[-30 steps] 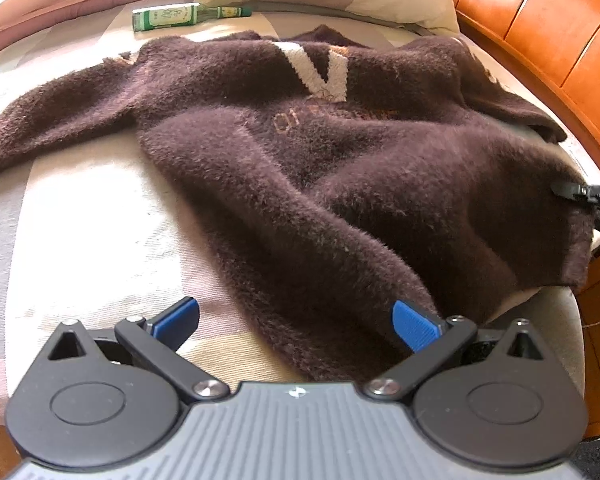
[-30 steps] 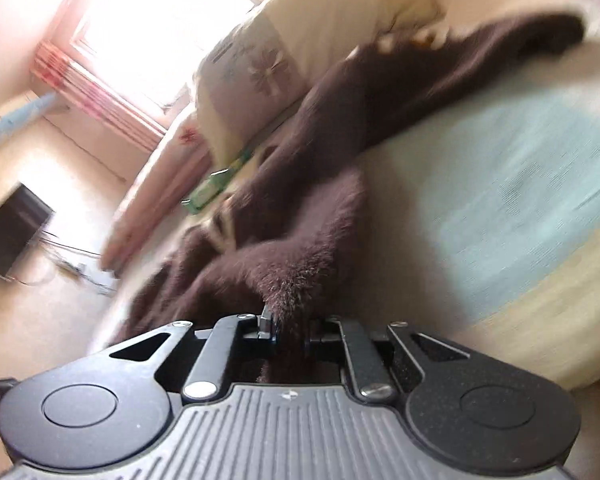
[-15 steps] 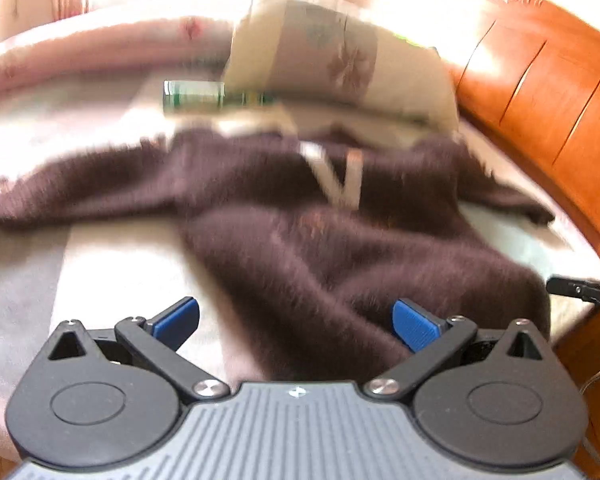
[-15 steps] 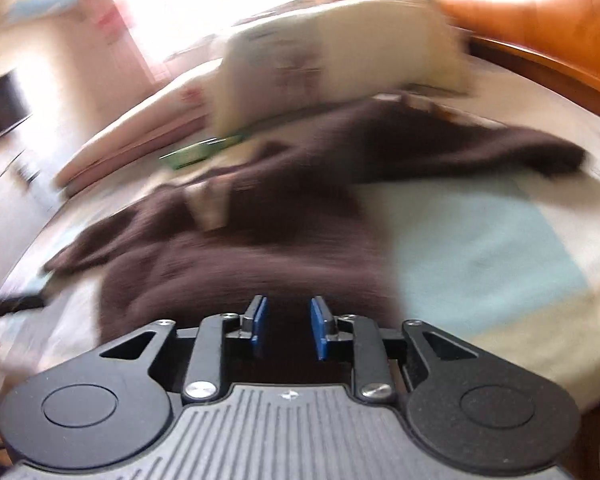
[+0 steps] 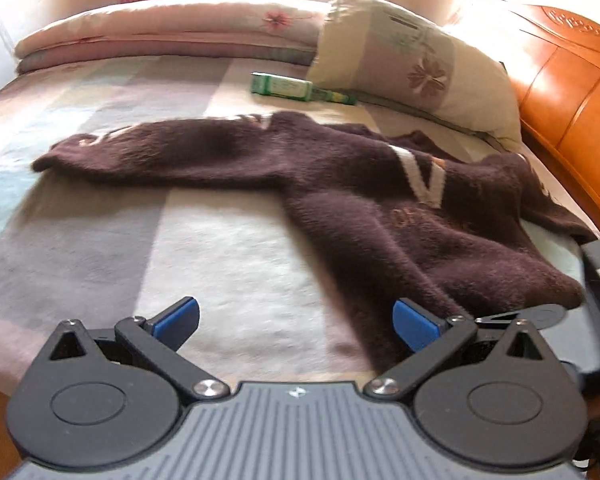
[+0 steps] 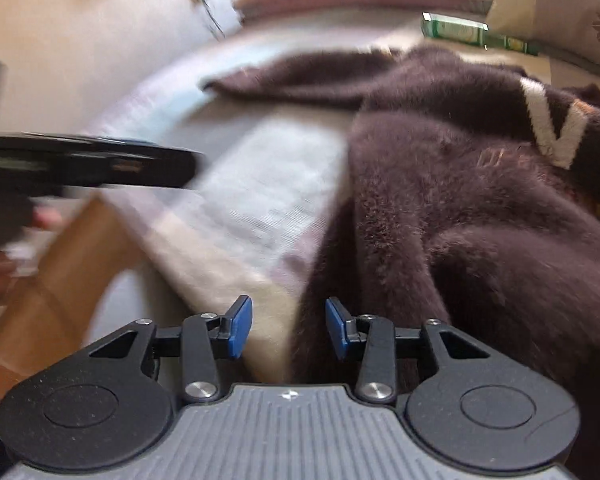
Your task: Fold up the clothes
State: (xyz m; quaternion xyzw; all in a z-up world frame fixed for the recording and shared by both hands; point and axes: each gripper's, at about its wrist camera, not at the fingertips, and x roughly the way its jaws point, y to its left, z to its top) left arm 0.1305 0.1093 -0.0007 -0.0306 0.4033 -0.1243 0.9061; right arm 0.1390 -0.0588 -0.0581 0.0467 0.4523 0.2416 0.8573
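Note:
A fuzzy dark brown sweater point(image 5: 400, 208) with a white V neckline lies spread on the bed, one sleeve stretched to the left. My left gripper point(image 5: 296, 320) is open wide over the pale bedspread, its right pad beside the sweater's near hem. In the right wrist view the same sweater point(image 6: 480, 184) fills the right half. My right gripper point(image 6: 288, 330) is open at the sweater's near edge, with nothing clamped between the blue pads. The left gripper point(image 6: 100, 164) shows there as a dark blurred shape at the left.
A green bottle point(image 5: 296, 88) lies on the striped bedspread point(image 5: 100, 240) near a floral pillow point(image 5: 412, 60). A folded pink quilt point(image 5: 160, 36) runs along the far side. An orange wooden headboard point(image 5: 572, 112) bounds the right. The bed's wooden edge point(image 6: 68, 248) drops off at the left.
My right gripper let go of the sweater and opened, then swung left toward the hem. My left gripper pulled back and up; the sweater now lies flatter on the bed.

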